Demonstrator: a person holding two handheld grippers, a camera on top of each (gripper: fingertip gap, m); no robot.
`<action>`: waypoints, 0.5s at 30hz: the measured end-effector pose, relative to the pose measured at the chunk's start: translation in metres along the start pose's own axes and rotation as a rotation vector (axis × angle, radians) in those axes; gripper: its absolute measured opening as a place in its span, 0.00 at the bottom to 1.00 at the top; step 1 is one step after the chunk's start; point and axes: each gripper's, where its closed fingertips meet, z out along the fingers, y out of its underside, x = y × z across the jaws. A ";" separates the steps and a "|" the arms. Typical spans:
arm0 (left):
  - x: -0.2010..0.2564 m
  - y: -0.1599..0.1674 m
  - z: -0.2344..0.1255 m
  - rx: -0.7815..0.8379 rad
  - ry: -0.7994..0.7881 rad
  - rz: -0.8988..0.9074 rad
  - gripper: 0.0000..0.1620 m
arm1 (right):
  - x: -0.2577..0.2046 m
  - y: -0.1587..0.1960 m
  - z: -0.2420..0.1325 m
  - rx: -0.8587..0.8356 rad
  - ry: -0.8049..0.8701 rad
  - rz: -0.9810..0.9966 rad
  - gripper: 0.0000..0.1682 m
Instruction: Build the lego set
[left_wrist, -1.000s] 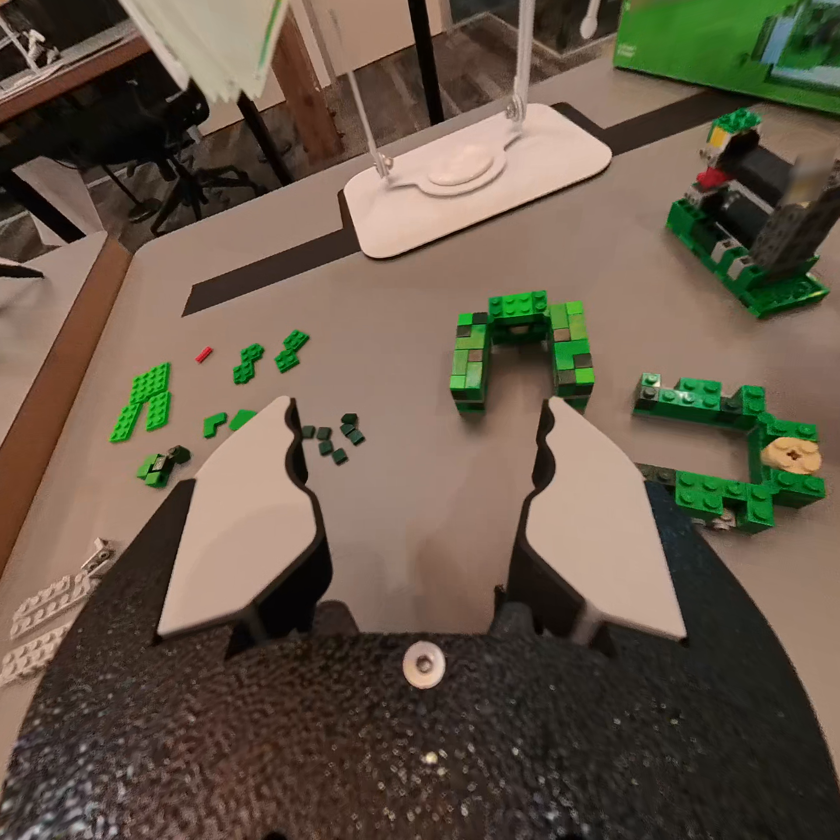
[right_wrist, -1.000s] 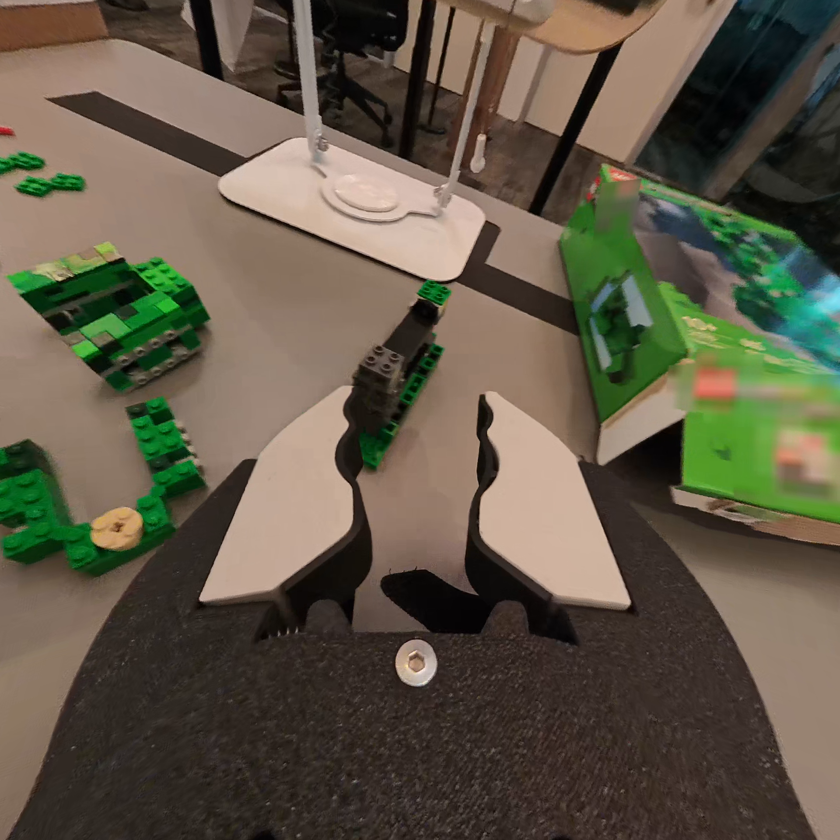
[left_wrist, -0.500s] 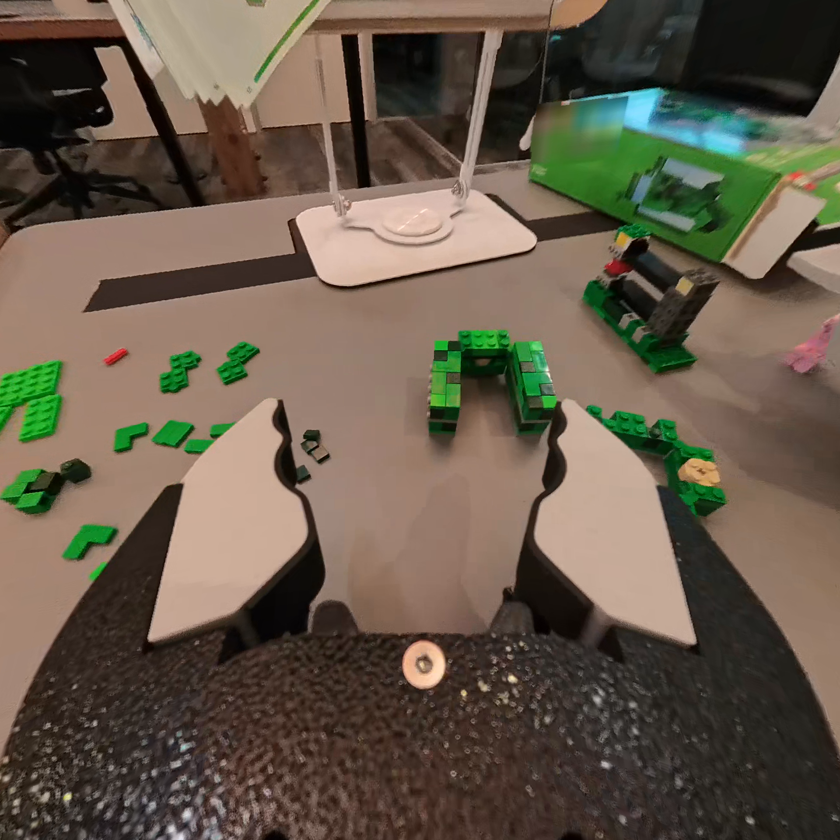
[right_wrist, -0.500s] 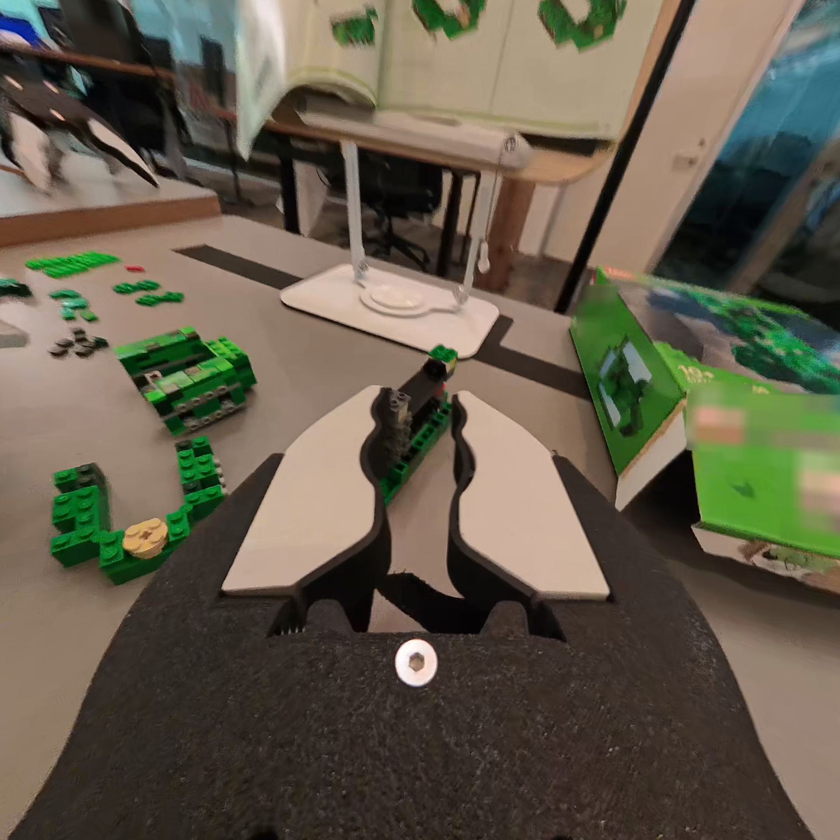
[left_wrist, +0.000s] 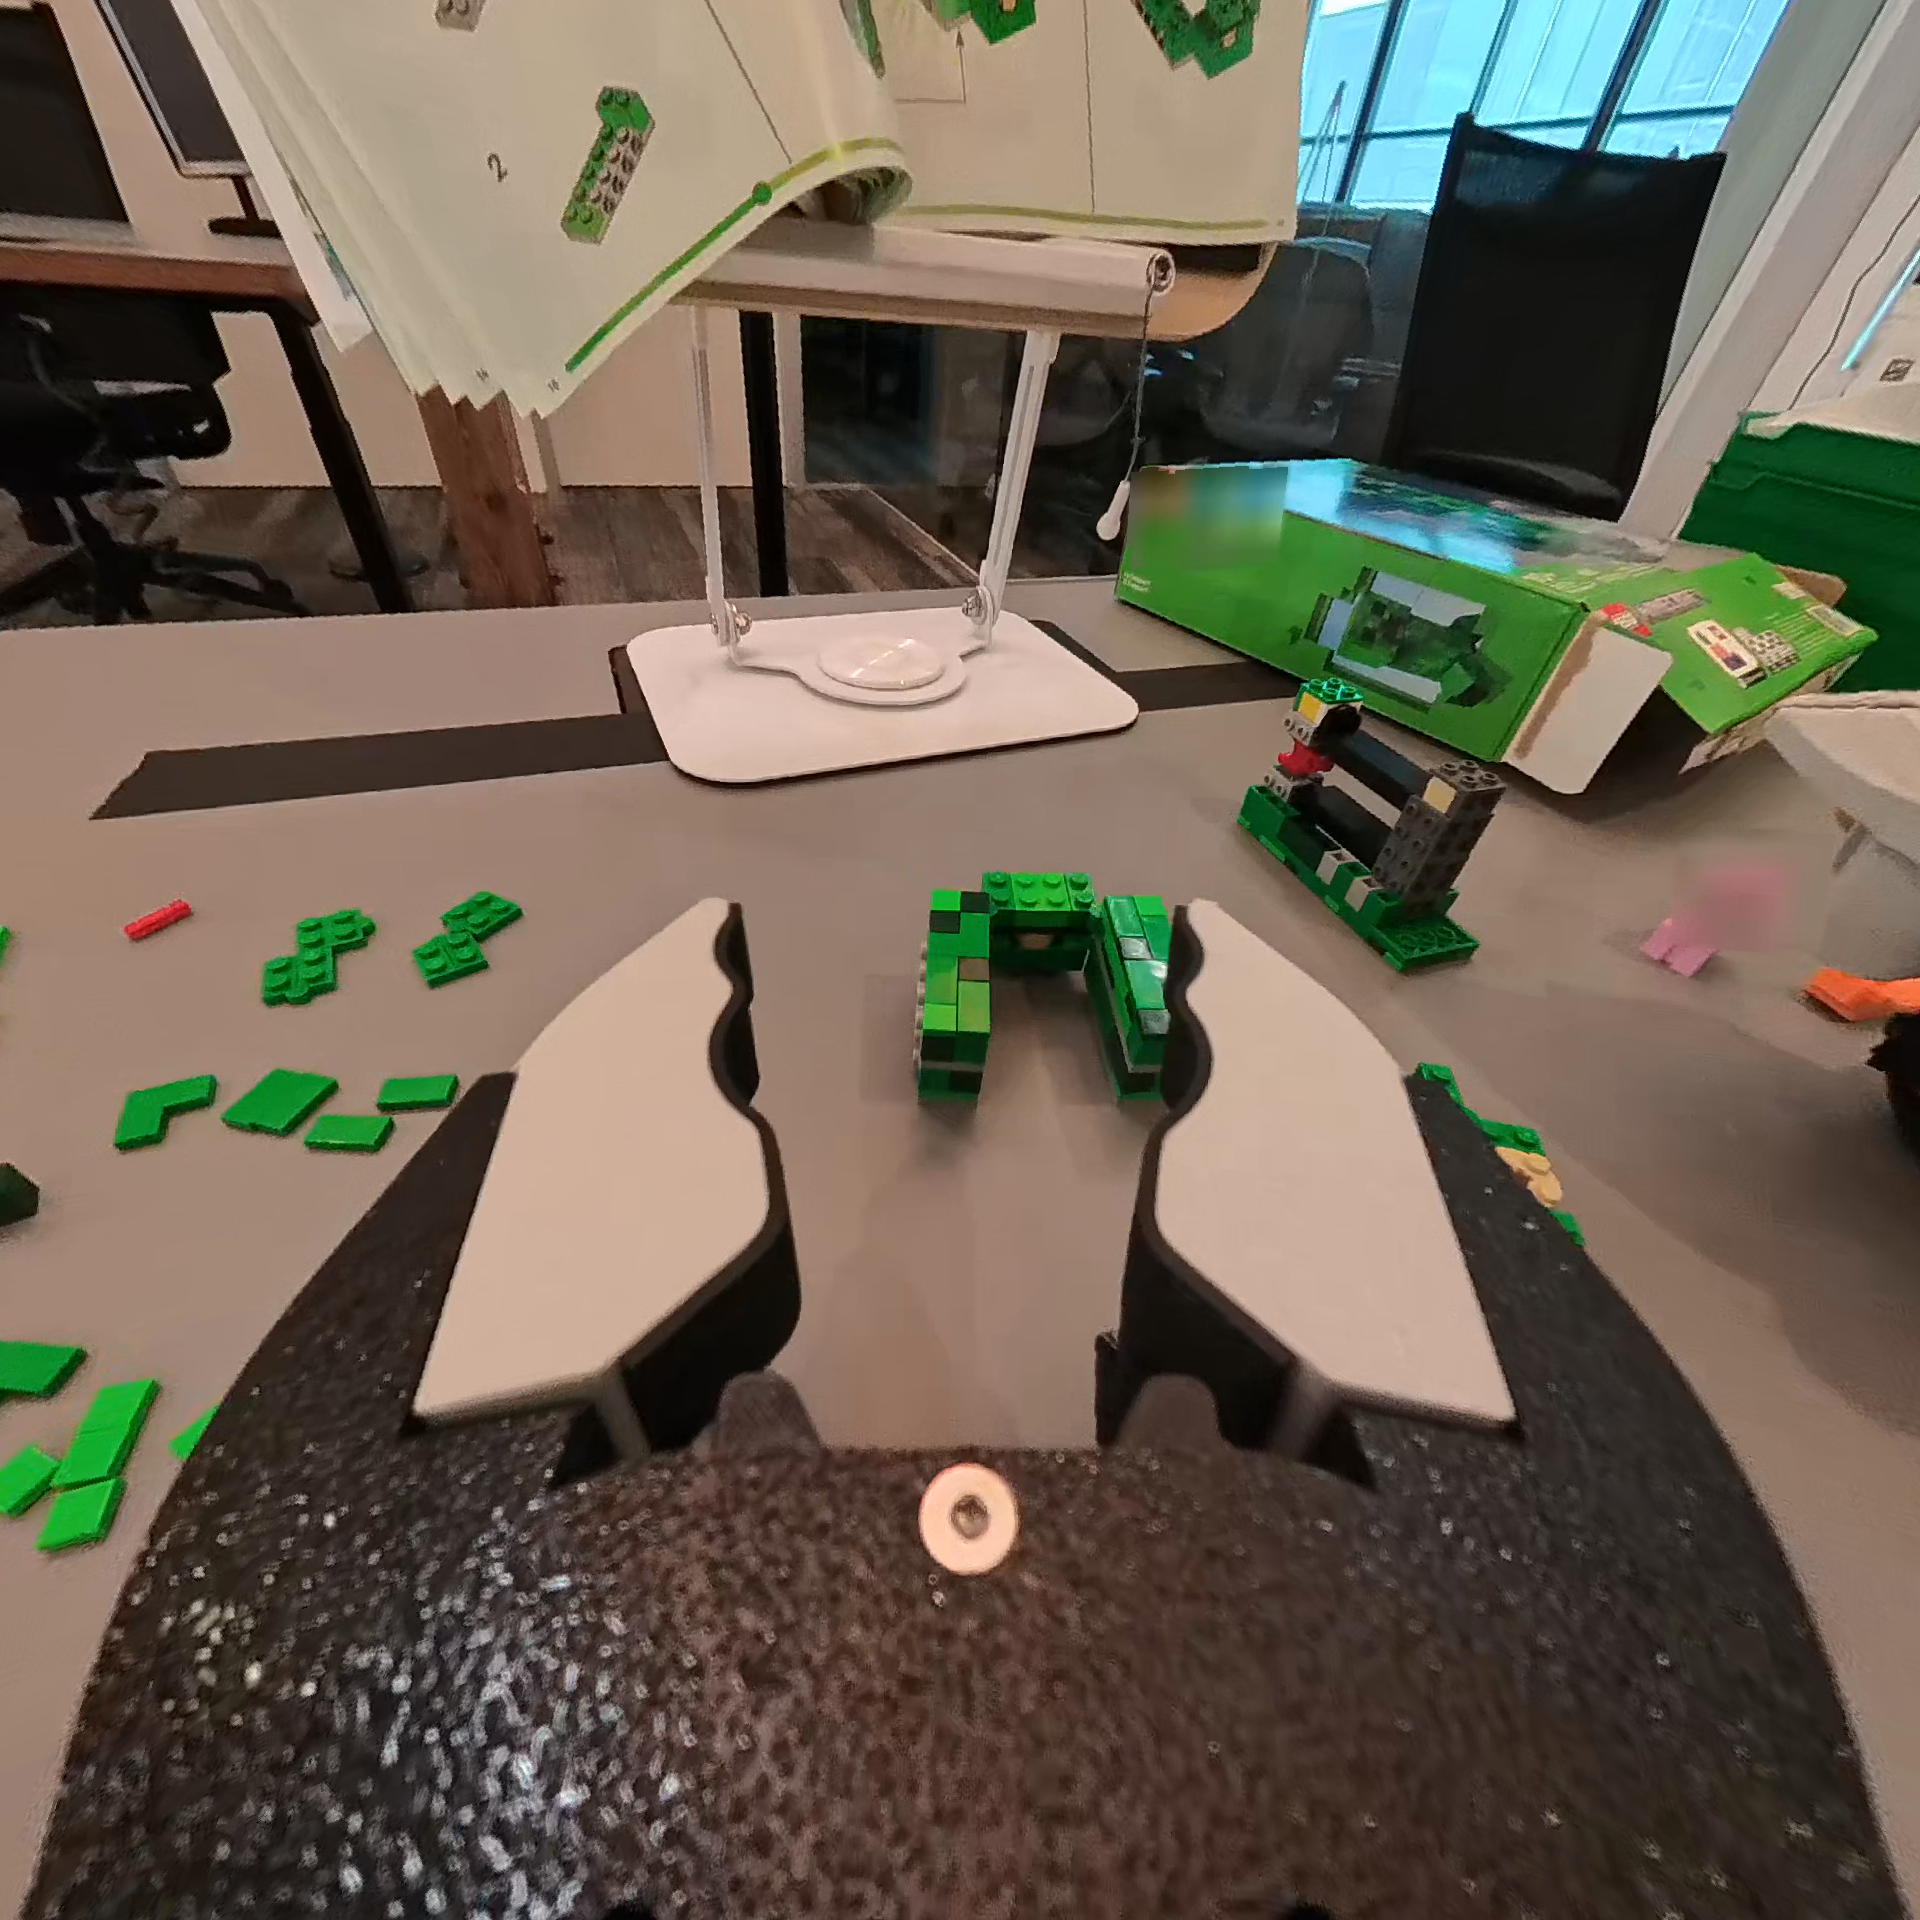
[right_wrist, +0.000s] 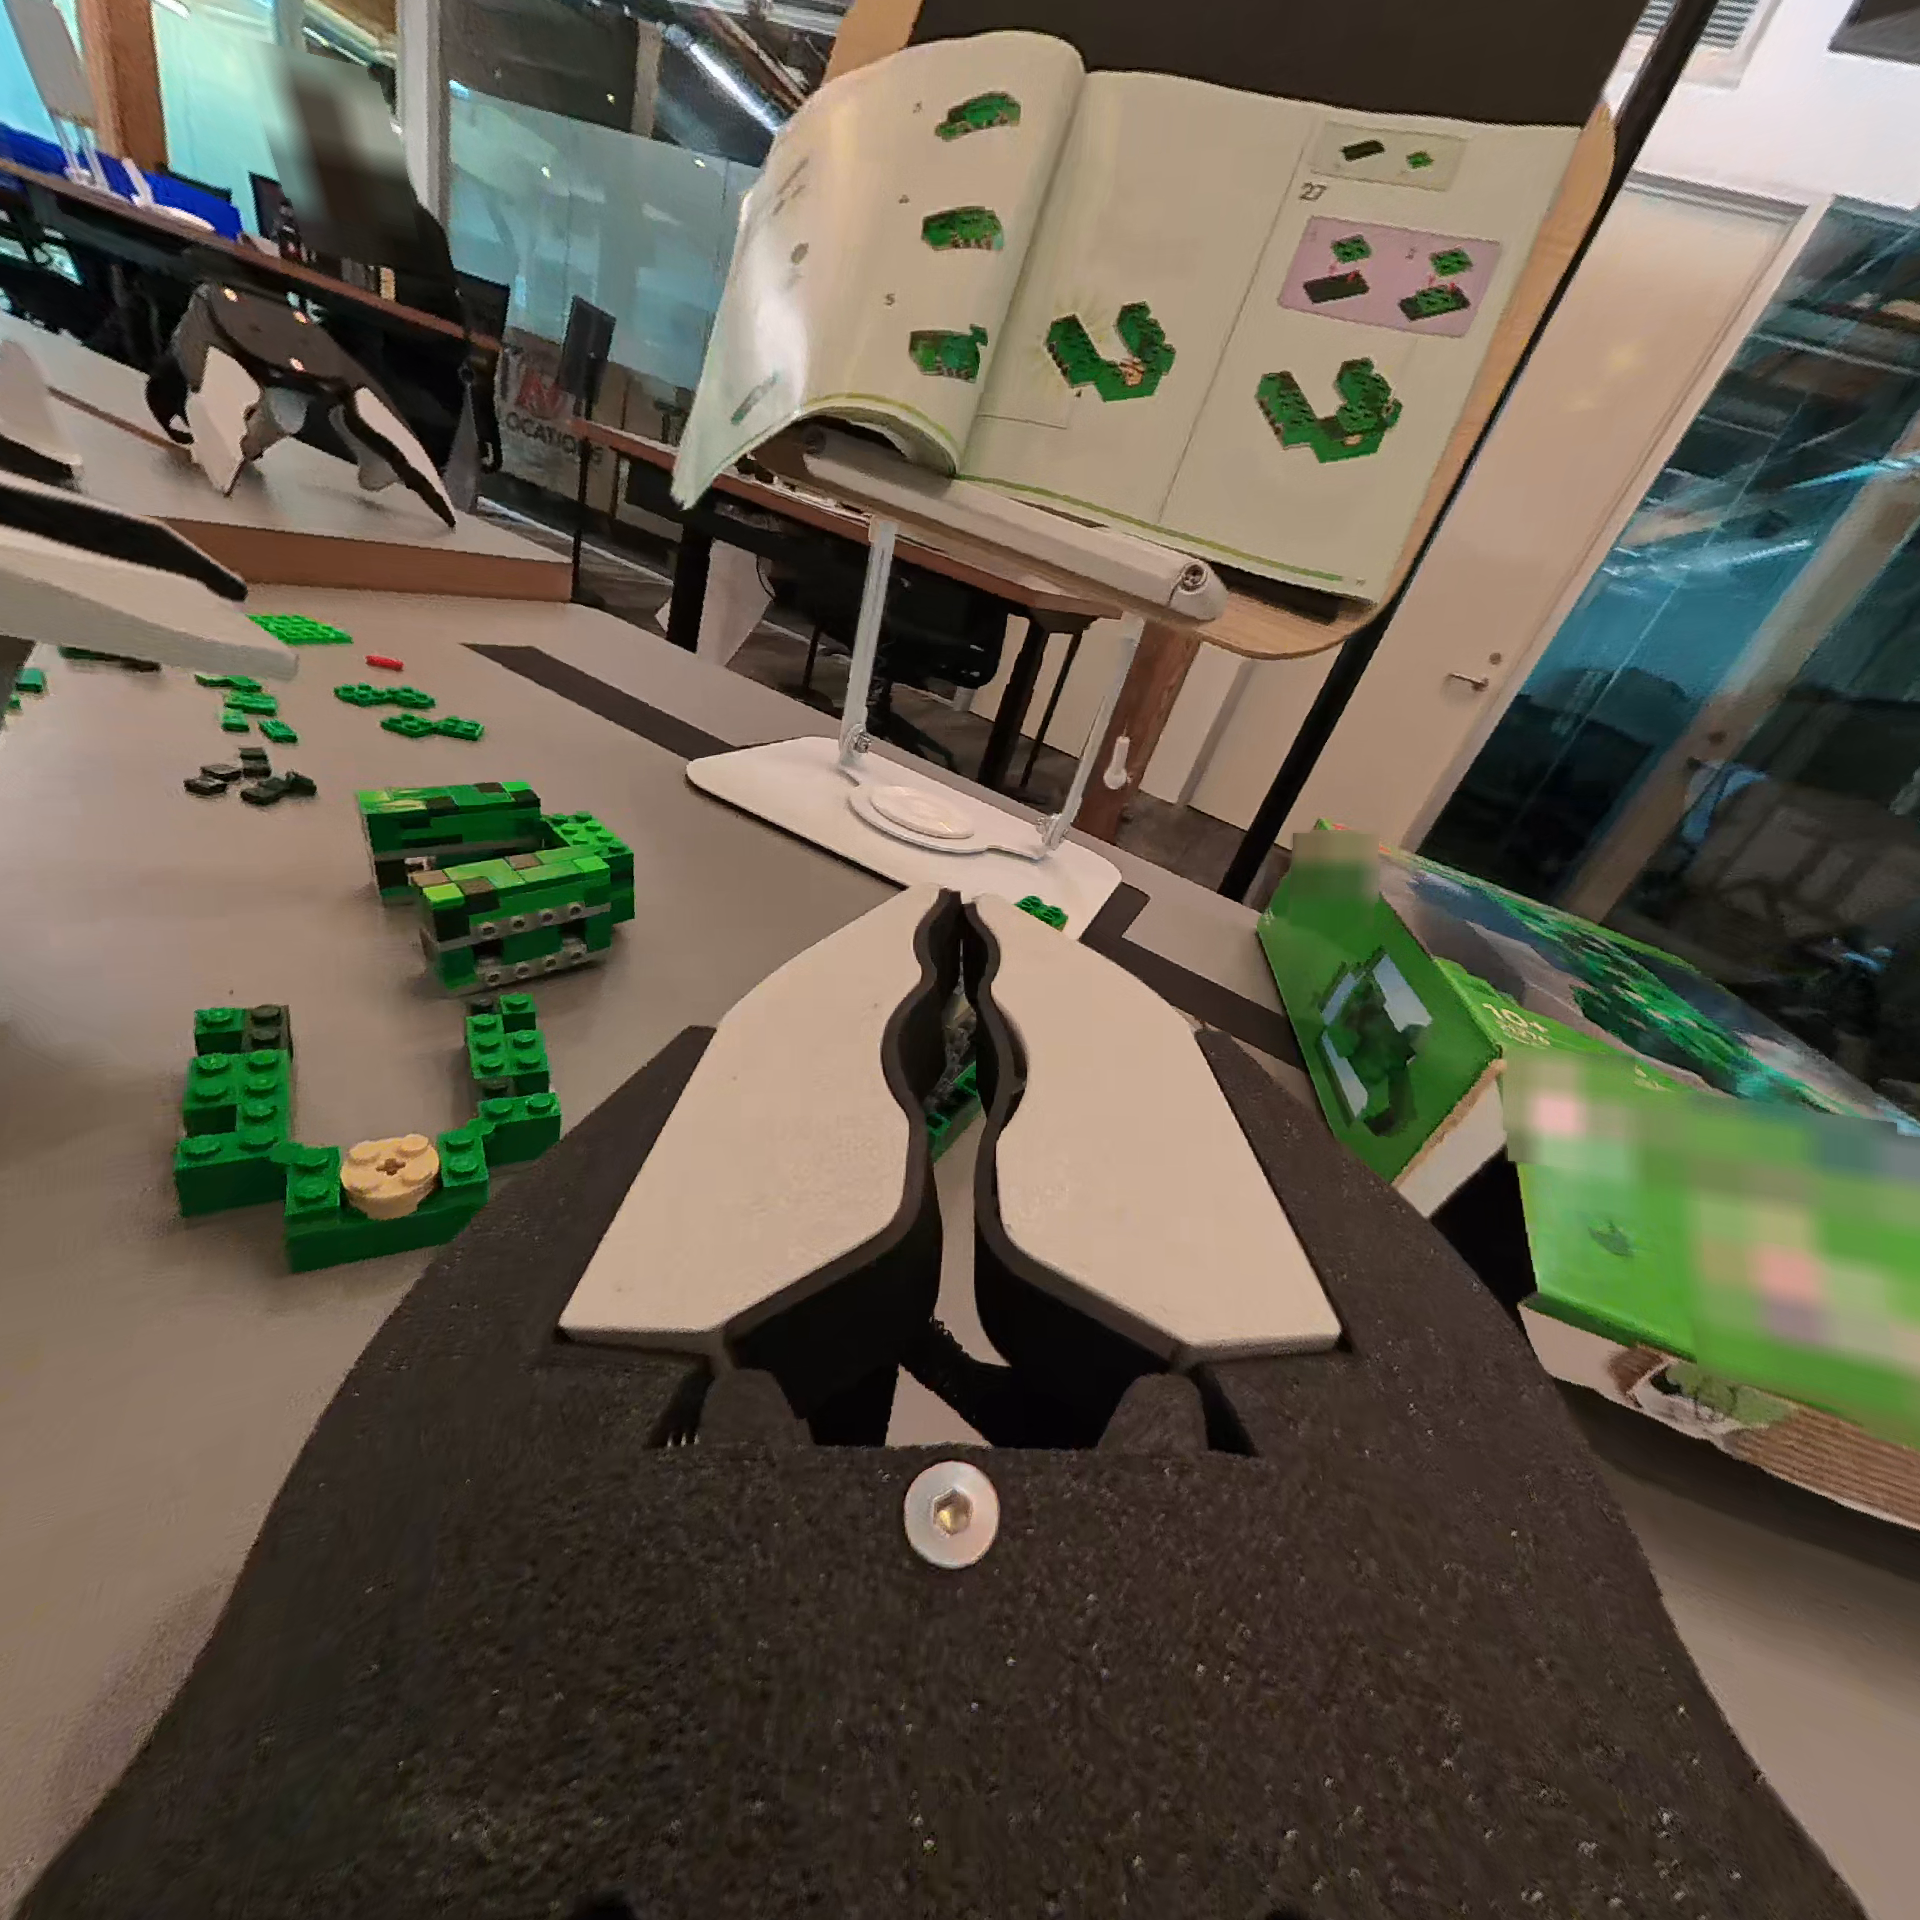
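My left gripper (left_wrist: 956, 930) is open and empty, low over the grey table (left_wrist: 416, 790). A green arch-shaped build (left_wrist: 971, 997) lies just ahead between its fingertips, with the right fingertip beside the arch's right leg. A long black, grey and green build (left_wrist: 1361, 831) stands free at the right. My right gripper (right_wrist: 958, 906) is shut with nothing gripped. That long build (right_wrist: 1042, 910) sits behind its fingers and is mostly hidden. A green U-shaped build with a tan round piece (right_wrist: 384, 1164) lies left of the right gripper.
Loose green plates (left_wrist: 312, 951) and a red piece (left_wrist: 156, 920) lie at the left. An instruction booklet (right_wrist: 1091, 312) rests on a white stand (left_wrist: 883, 717) at the back. A green box (left_wrist: 1455, 623) is at the right. The left gripper's finger (right_wrist: 114, 608) shows in the right wrist view. The red piece (left_wrist: 156, 920) lies some 20 cm from my left tips, 45 cm from my right tips.
The right gripper went from open to shut and tilted up in front of the long build. The left gripper moved closer to the arch build and tilted up, staying open.
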 end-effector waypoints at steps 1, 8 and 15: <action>0.001 -0.001 -0.001 0.006 0.000 0.011 0.46 | -0.001 0.000 0.000 0.000 -0.006 -0.004 0.00; 0.023 0.006 0.002 -0.036 0.046 0.116 0.40 | -0.005 -0.004 -0.002 0.034 -0.042 0.007 0.00; 0.022 0.003 -0.012 -0.037 0.028 0.129 0.40 | 0.003 -0.002 -0.002 0.025 0.002 0.025 0.00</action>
